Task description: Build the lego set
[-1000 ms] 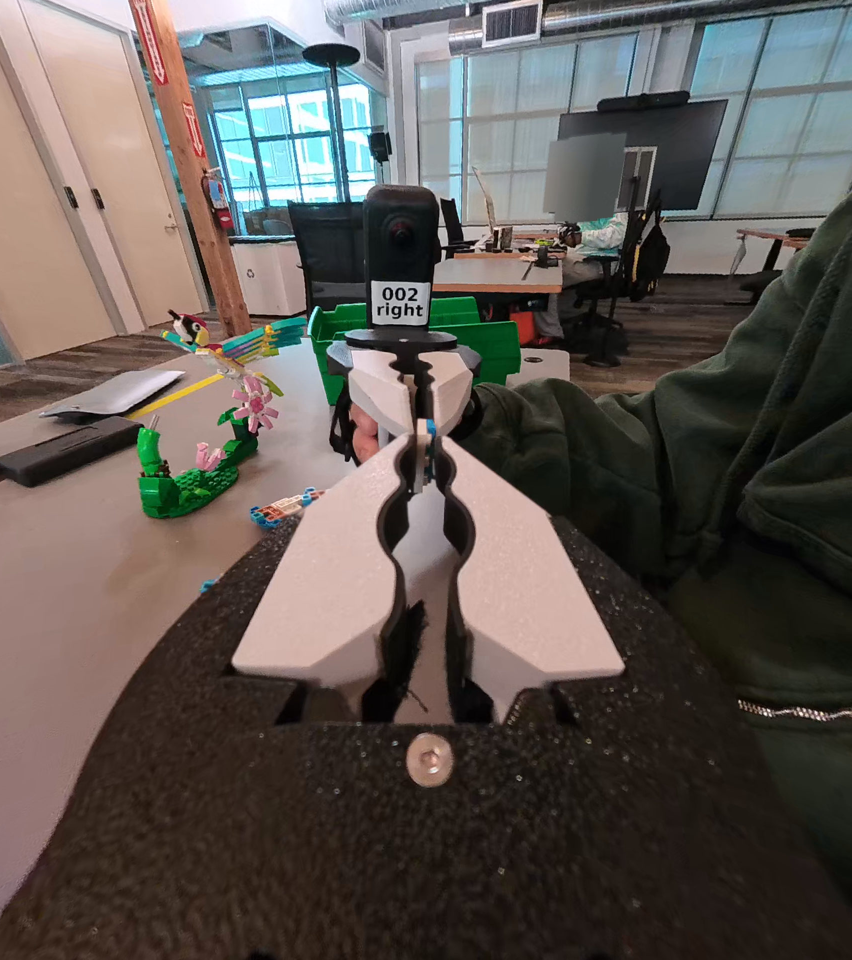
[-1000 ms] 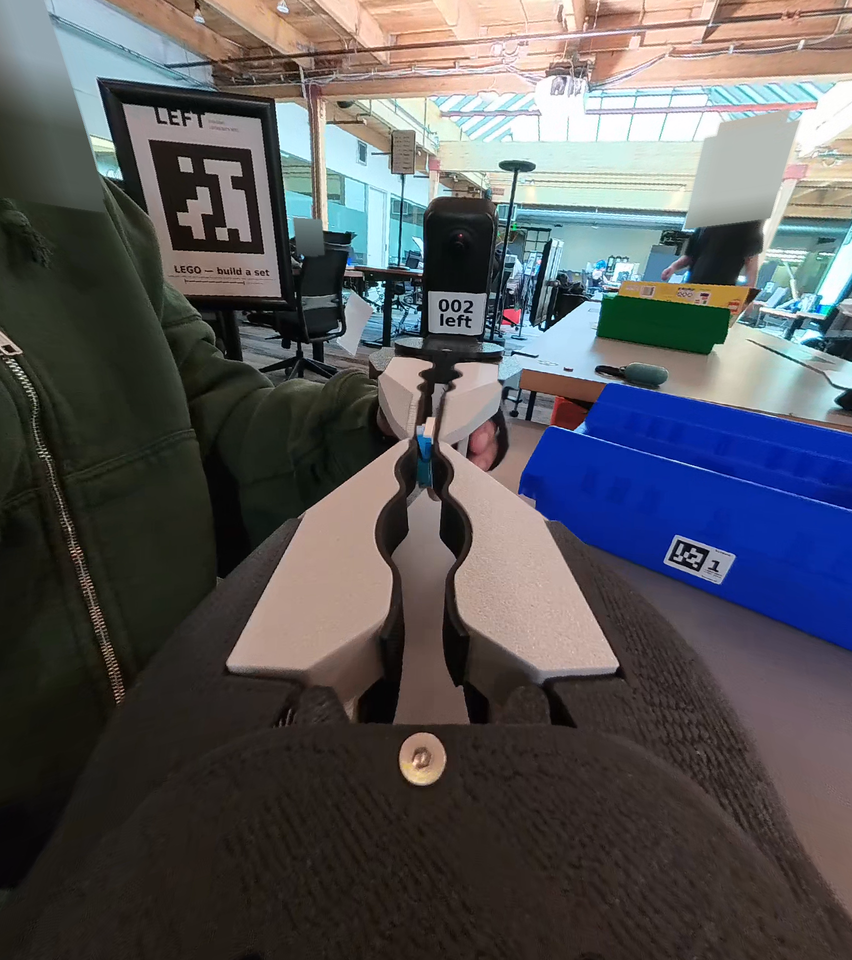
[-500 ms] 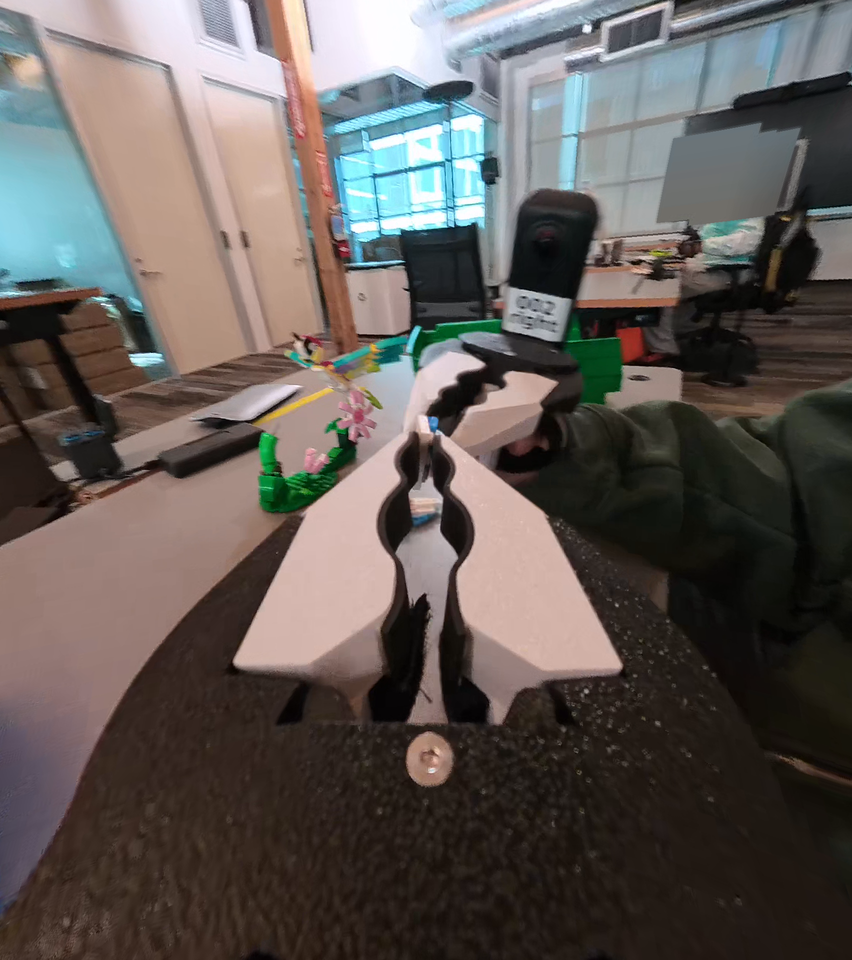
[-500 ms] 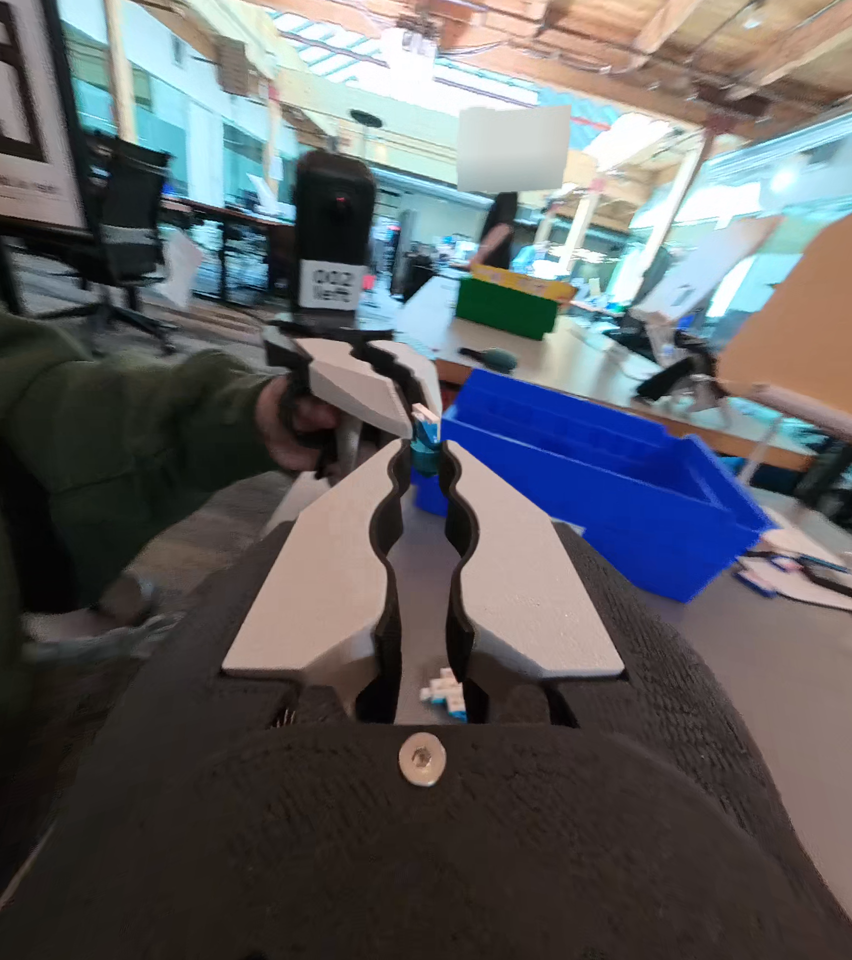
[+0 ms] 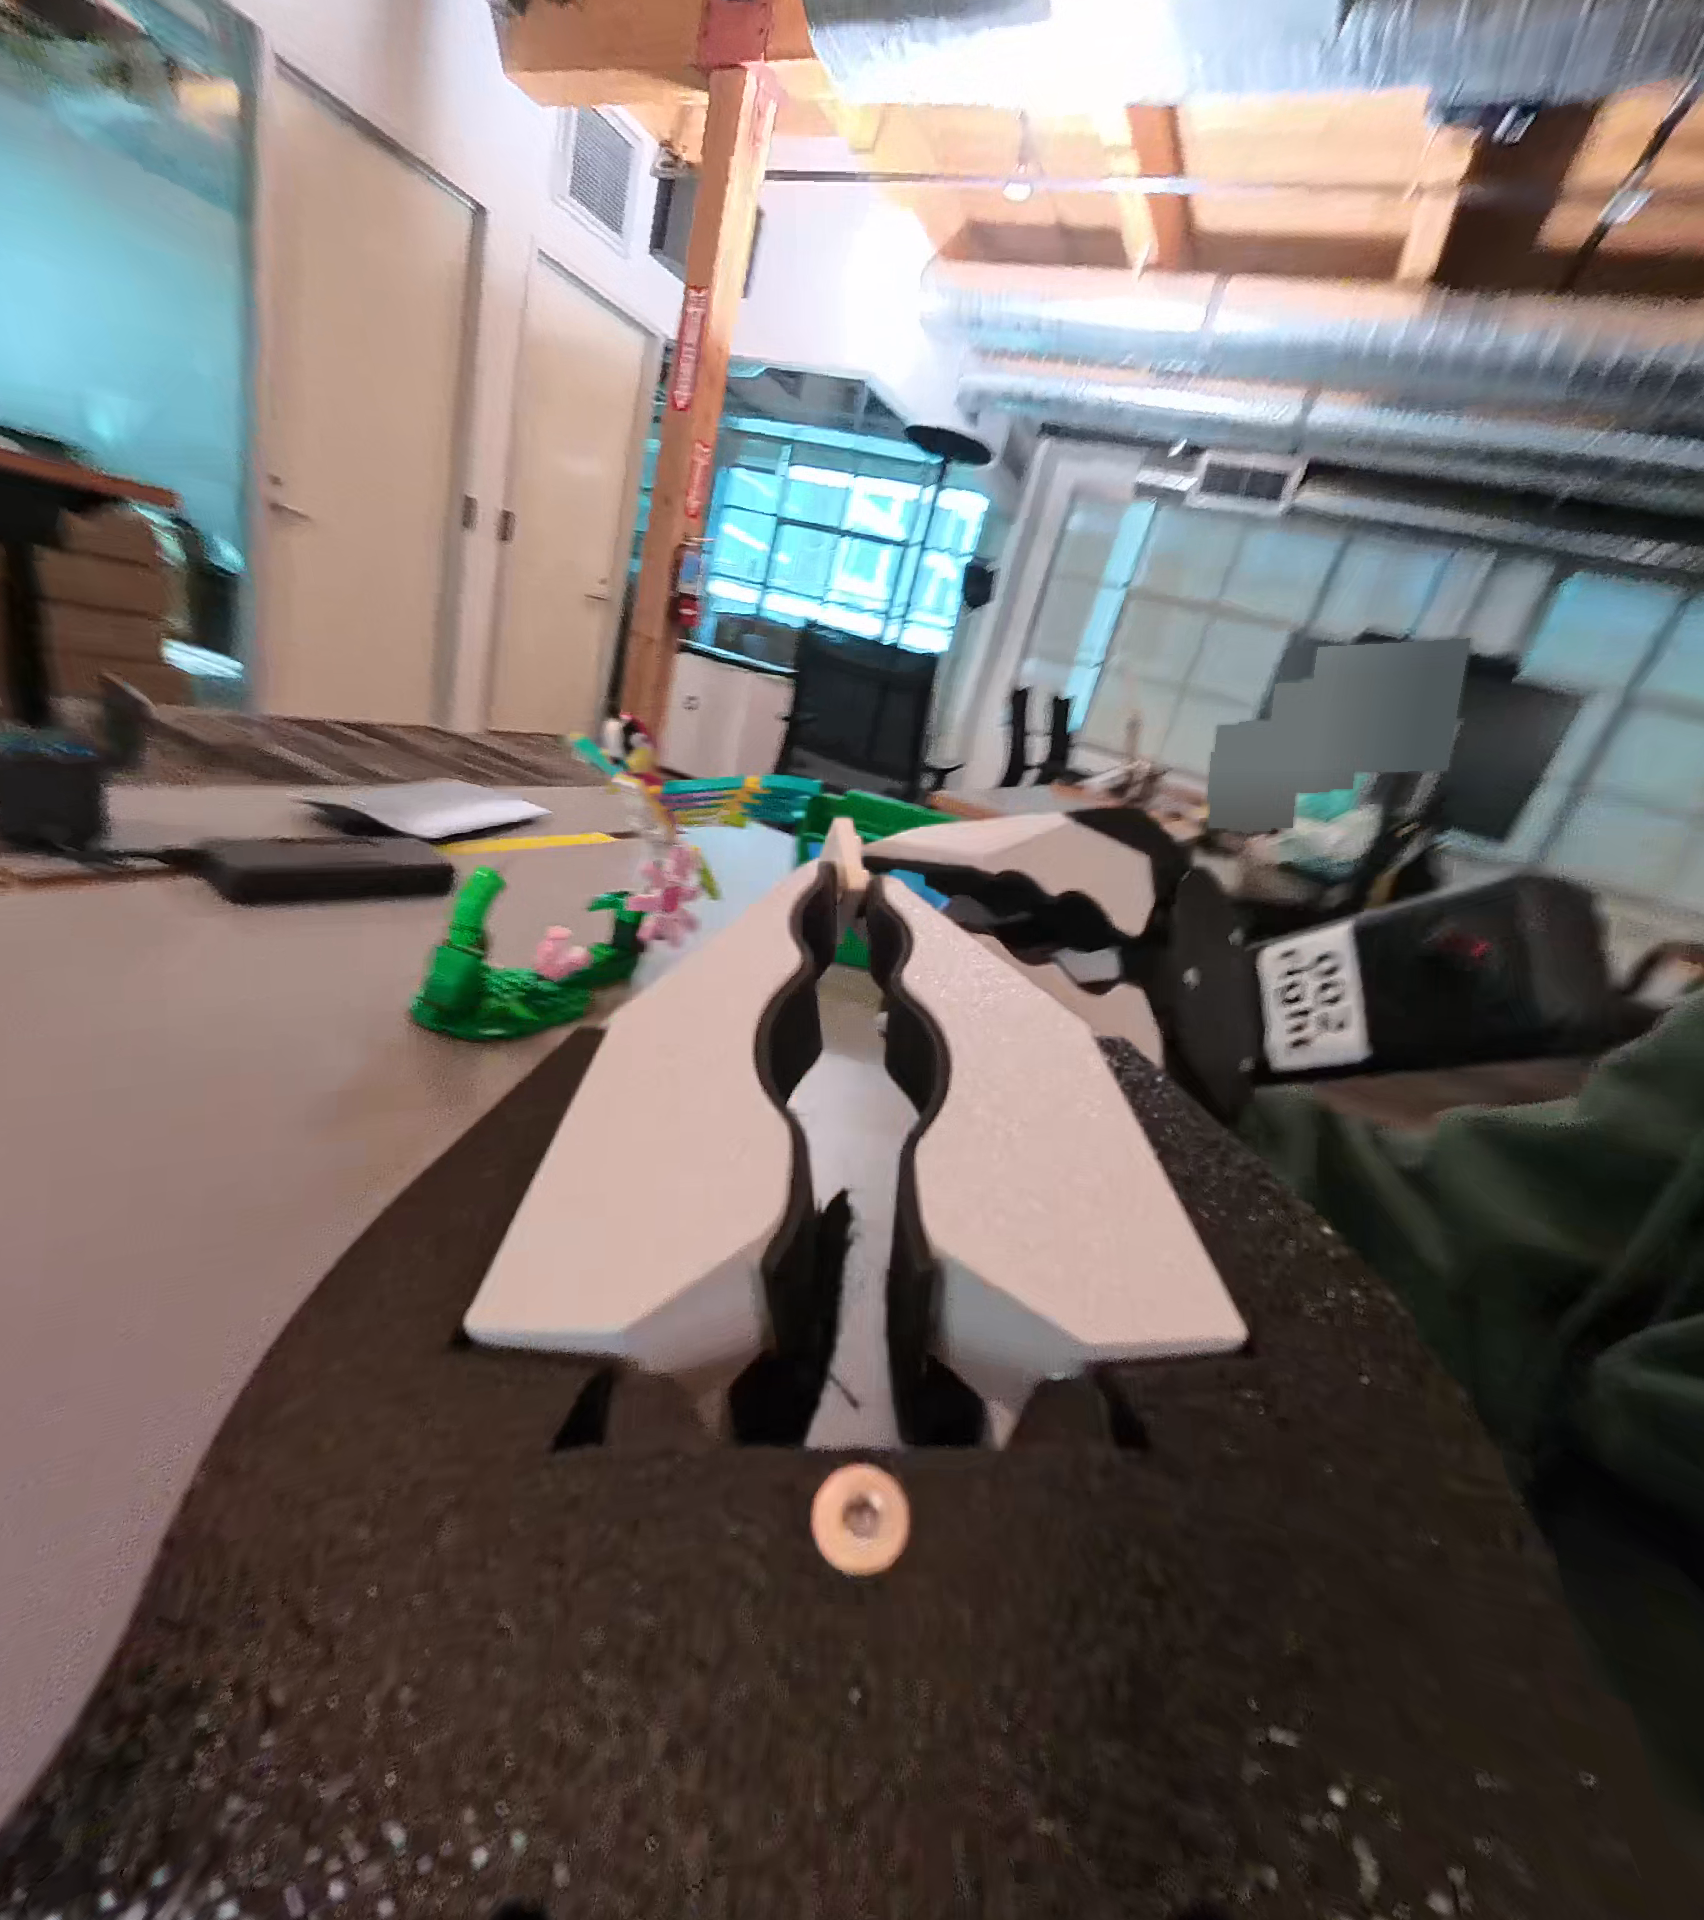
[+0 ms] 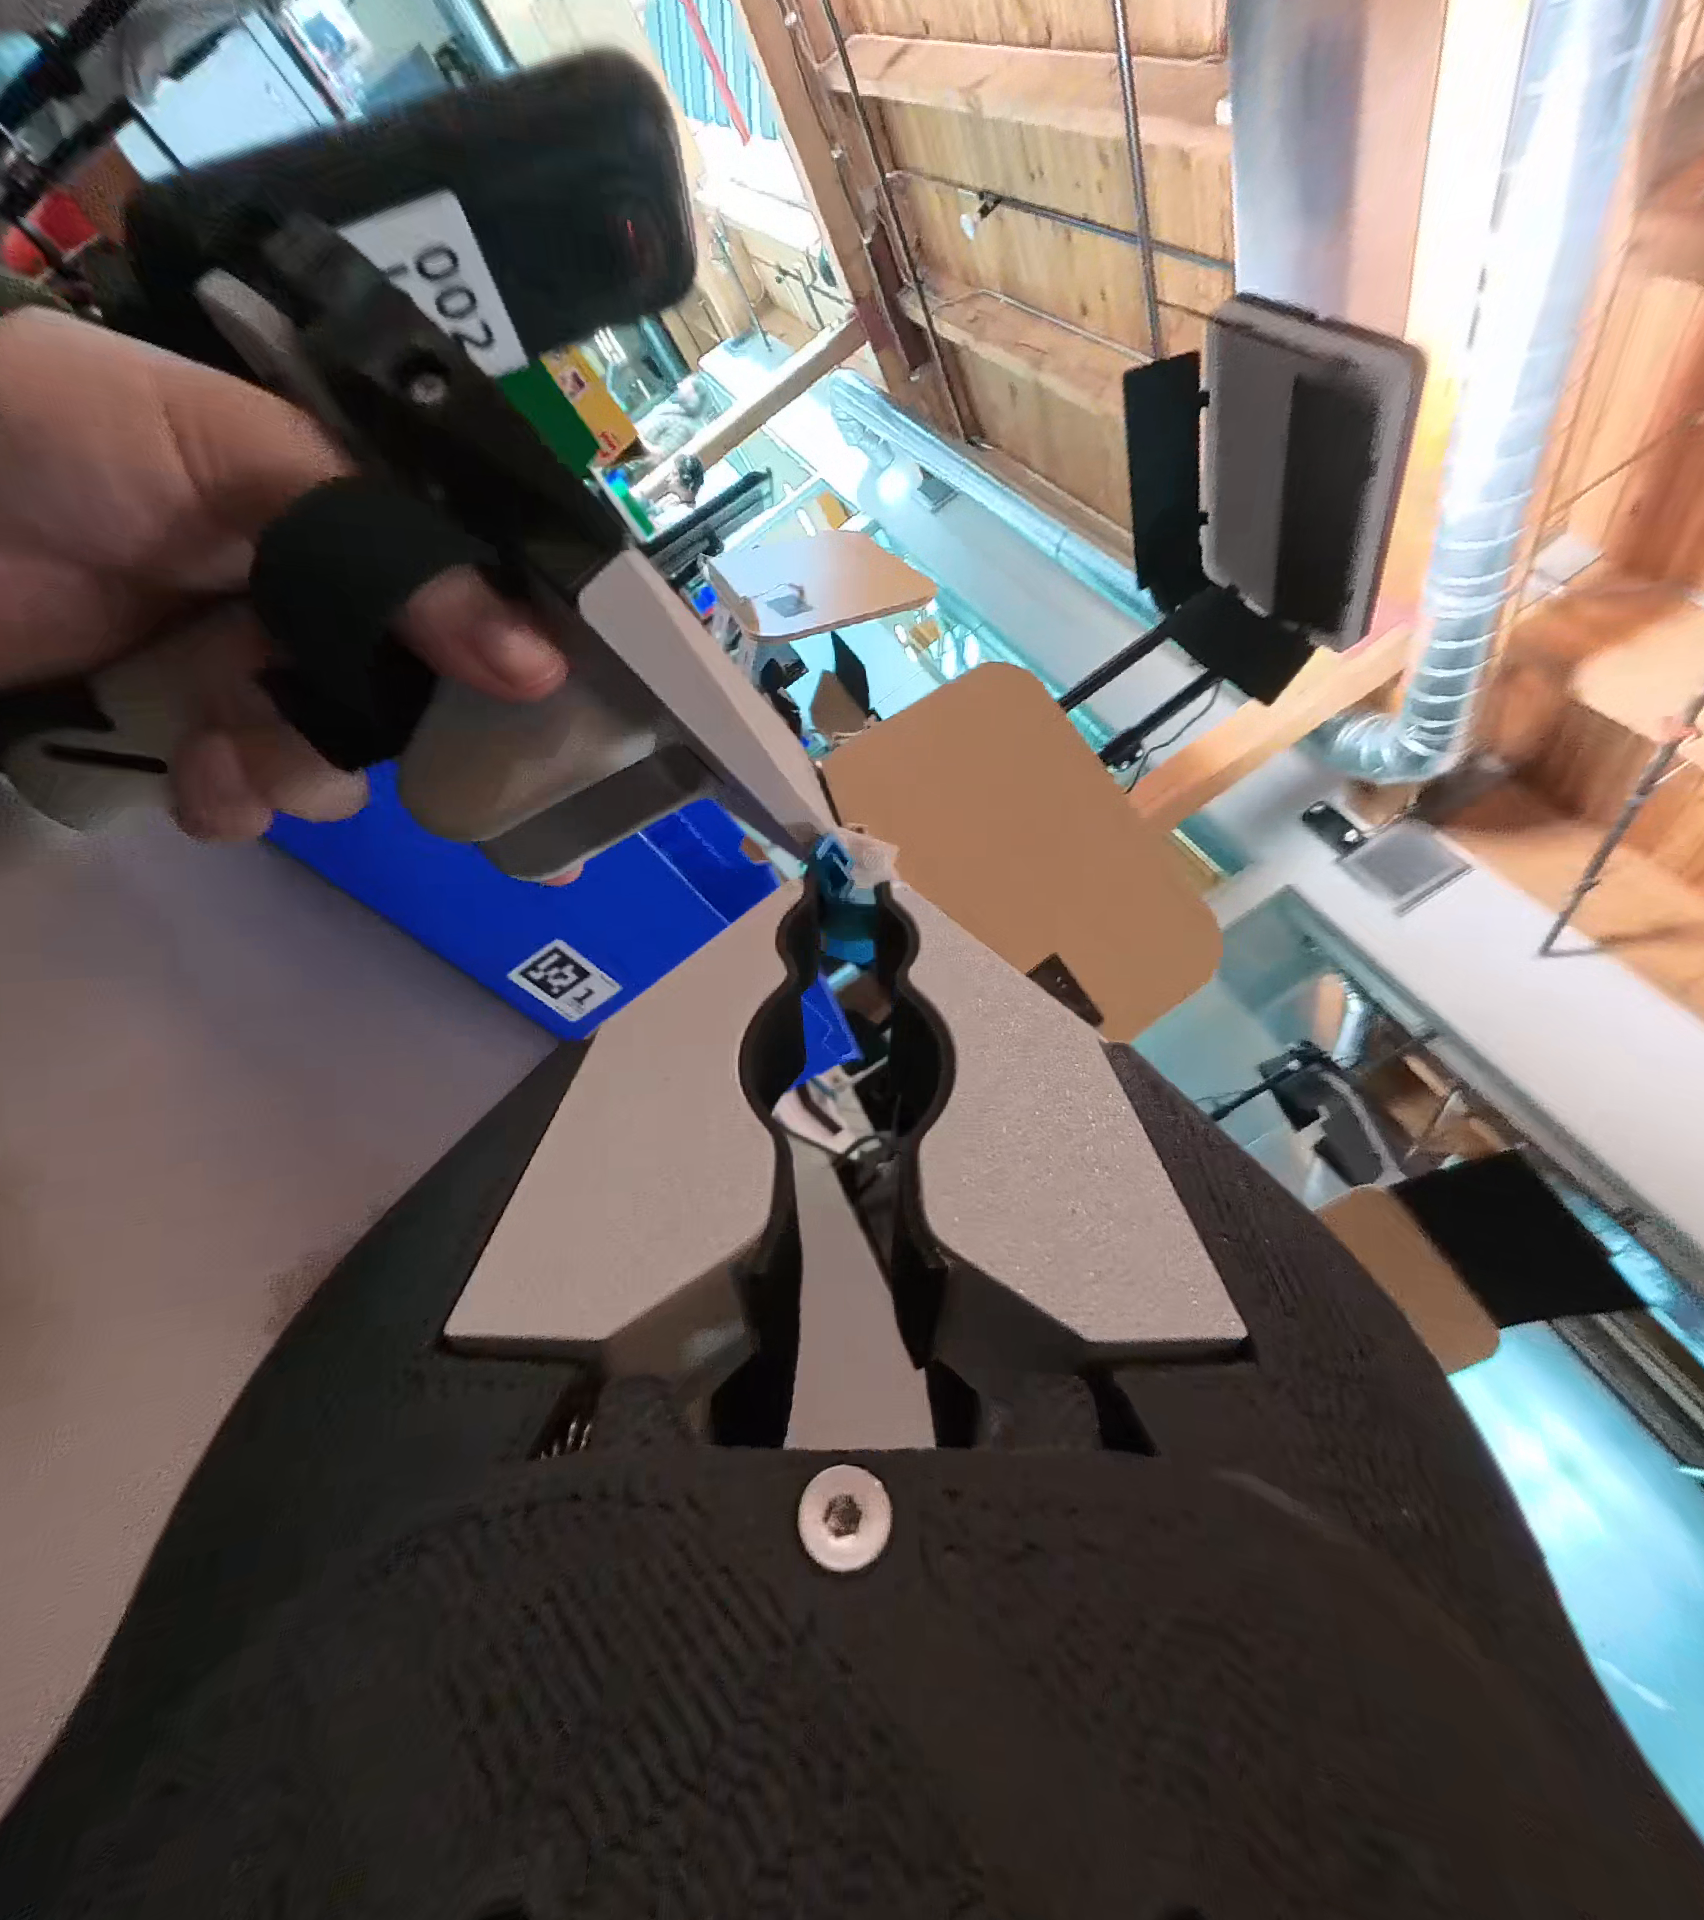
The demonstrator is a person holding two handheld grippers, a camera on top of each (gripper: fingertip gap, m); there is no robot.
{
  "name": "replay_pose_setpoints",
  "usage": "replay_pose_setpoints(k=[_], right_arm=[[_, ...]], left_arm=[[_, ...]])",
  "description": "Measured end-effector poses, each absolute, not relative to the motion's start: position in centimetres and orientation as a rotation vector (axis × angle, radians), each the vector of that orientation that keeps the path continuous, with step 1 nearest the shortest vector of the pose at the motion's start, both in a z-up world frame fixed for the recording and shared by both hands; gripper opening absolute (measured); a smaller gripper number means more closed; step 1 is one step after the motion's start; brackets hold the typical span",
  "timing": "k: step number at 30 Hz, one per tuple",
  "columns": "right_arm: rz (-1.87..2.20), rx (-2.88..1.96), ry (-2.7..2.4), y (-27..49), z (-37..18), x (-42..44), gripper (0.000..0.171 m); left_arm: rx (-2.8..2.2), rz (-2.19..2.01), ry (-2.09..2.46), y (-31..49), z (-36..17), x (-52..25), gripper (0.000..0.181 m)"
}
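My left gripper [image 5: 846, 883] pinched a thin pale piece [image 5: 844, 858] at its tips, while my right gripper [image 6: 846, 902] clamped a small blue brick piece [image 6: 840, 914]. Both tools met tip to tip above the grey table [image 5: 100, 1091], near a green brick flower model [image 5: 526, 961] and a blue bin [image 6: 526, 904].

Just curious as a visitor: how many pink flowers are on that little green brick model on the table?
2: a big flower up at the right, a small one low in the middle. Blur may hide more.
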State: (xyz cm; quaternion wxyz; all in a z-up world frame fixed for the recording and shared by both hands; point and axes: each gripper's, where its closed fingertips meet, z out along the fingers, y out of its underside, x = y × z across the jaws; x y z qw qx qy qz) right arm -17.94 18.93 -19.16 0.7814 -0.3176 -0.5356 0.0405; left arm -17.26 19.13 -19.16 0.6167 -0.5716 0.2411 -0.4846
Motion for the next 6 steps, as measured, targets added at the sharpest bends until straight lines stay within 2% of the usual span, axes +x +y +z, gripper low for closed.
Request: replay_pose_setpoints(k=[3,6], right_arm=[[0.087,-0.684,-1.145,19.0,-19.2,-17.8,0.007],[0.137,-0.758,-1.133,20.2,-19.9,-17.8,0.007]], left_arm=[[-1.272,-1.309,0.439,19.3,-18.6,-18.7,0.001],[-1.271,-1.221,0.369,20.2,-18.2,-20.7,0.001]])
